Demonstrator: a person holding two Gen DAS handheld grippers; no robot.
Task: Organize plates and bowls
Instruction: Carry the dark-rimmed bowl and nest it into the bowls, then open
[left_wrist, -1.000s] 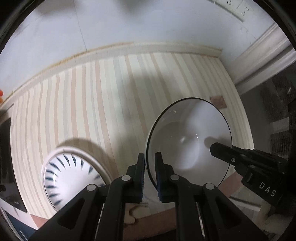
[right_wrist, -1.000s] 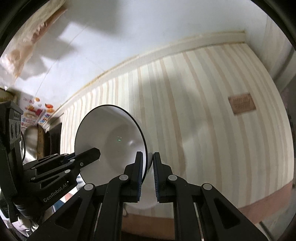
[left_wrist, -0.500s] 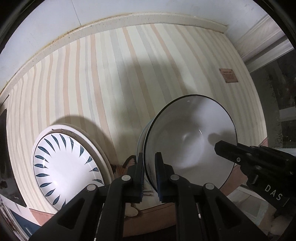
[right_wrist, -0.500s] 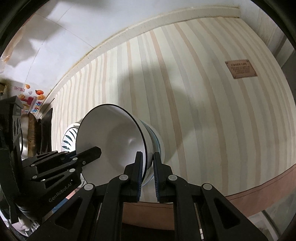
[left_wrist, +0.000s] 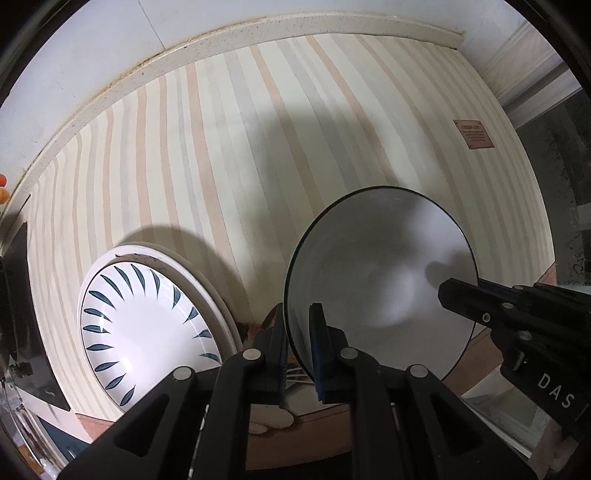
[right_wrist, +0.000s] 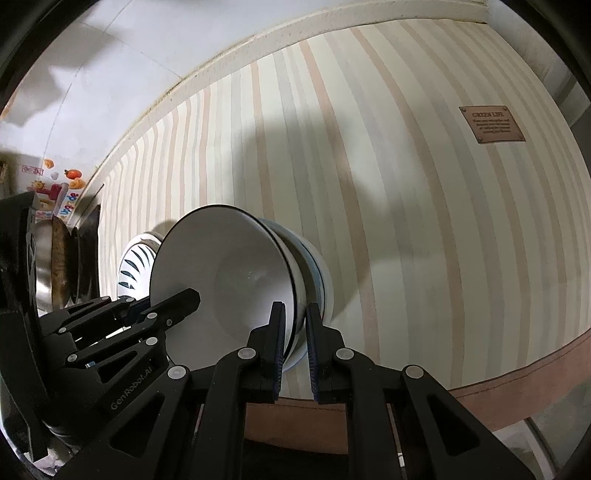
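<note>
A white bowl (left_wrist: 380, 273) with a thin dark rim is held between both grippers. My left gripper (left_wrist: 298, 314) is shut on its near-left rim, one pad inside and one outside. My right gripper (right_wrist: 294, 314) is shut on the opposite rim. In the right wrist view the bowl (right_wrist: 229, 273) sits tilted in a stack of blue-rimmed bowls (right_wrist: 317, 273) on the striped cloth. To the left lies a white plate with blue leaf marks (left_wrist: 144, 332) on a larger cream plate (left_wrist: 207, 280).
The striped cloth (left_wrist: 258, 147) covers the table up to a cream ledge and white wall behind. A brown label (right_wrist: 491, 123) is sewn on at the right. A steel pan (right_wrist: 51, 266) and dark items stand at the left edge. The table's front edge runs below the grippers.
Both grippers have come down with the bowl still clamped. The bowl now rests in the stack of bowls, and the leaf plate has come further into view.
</note>
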